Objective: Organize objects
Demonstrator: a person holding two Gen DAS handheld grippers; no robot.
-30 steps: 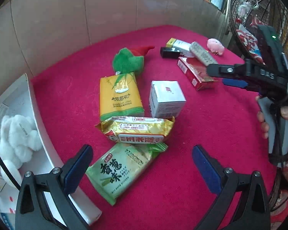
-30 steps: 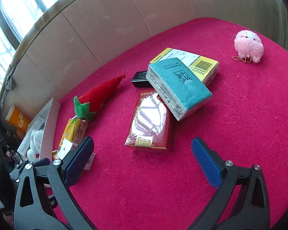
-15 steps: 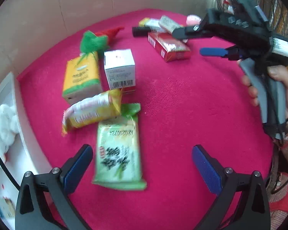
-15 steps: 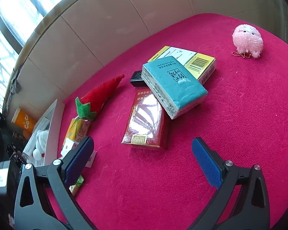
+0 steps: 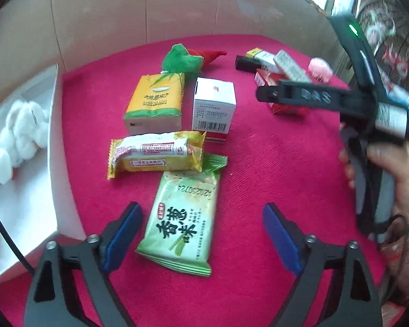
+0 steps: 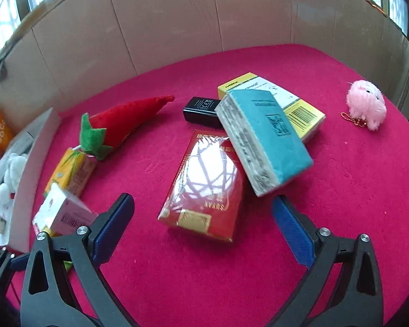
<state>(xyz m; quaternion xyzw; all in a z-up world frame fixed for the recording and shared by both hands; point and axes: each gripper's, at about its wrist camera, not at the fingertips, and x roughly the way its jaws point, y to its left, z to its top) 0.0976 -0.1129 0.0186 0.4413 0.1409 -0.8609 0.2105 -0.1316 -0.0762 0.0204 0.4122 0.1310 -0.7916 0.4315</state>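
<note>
On the red cloth (image 5: 272, 179), beside the white tray (image 5: 54, 163), the green snack packet (image 5: 181, 218) lies lengthwise between my left gripper's (image 5: 201, 231) wide-open, empty fingers, nearer that hand. My right gripper (image 6: 203, 218), likewise spread and empty, faces the red box (image 6: 204, 185), its long axis running away from me.

White box (image 5: 27, 179) runs off frame; white carton (image 6: 64, 212) blurred, print unreadable.

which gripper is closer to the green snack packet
Left. The left gripper is open right over the green snack packet, which lies between its fingers. The right gripper is off to the side, open around the red box.
</note>
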